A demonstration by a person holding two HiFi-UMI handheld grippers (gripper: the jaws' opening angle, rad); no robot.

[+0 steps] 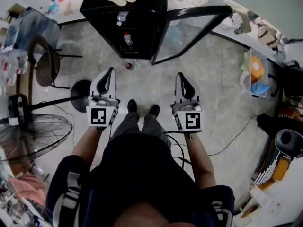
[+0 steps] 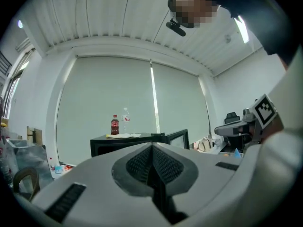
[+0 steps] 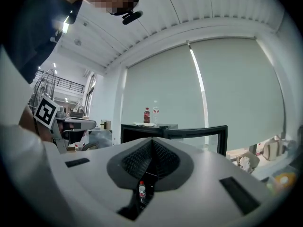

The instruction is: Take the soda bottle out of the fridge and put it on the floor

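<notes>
A small soda bottle with a red cap (image 1: 129, 66) stands on the floor just in front of the black fridge (image 1: 142, 46), whose glass door (image 1: 189, 32) hangs open to the right. The same bottle (image 3: 141, 190) shows through the gap under the right jaws. Another red-capped bottle (image 1: 127, 38) sits on a shelf inside. A cola bottle (image 2: 114, 125) and a clear water bottle (image 2: 125, 119) stand on the fridge top. My left gripper (image 1: 110, 72) and right gripper (image 1: 182, 77) are held side by side short of the floor bottle, both shut and empty.
The person's shoes (image 1: 142, 109) are between the grippers. A chair (image 1: 45, 63) and a floor fan (image 1: 33, 136) stand at the left, with a round stand base (image 1: 80, 93) nearby. A cable (image 1: 227, 145) runs over the floor at the right, near a plastic box (image 1: 255, 74).
</notes>
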